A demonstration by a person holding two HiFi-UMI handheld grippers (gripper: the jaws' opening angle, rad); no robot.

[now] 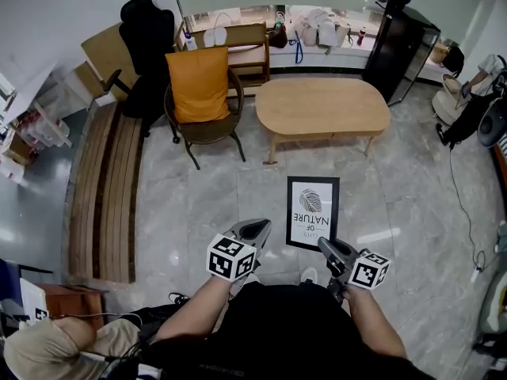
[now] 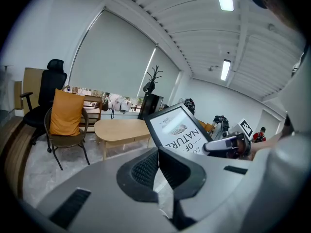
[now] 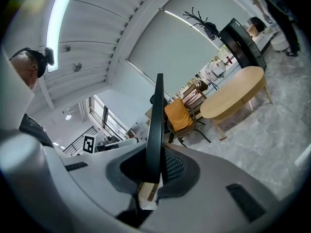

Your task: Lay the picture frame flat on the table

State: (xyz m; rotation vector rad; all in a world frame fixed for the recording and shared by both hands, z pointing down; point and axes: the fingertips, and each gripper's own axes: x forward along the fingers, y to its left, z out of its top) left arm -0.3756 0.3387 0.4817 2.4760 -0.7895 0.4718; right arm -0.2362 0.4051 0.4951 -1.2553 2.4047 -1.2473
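Black rectangular picture frame (image 1: 312, 212) with a white print is clamped by its edge in the right gripper (image 1: 325, 245), held above the floor (image 1: 198, 200) well short of the oval light-wood table (image 1: 325, 105) where it must lie flat, while the left gripper (image 1: 257, 228), jaws together, holds nothing.

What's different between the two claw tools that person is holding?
The right gripper grips the picture frame by its edge; the left gripper holds nothing. The right gripper touches the frame; the left gripper hangs apart, to its left. Both have closed fingers, and each carries a marker cube.
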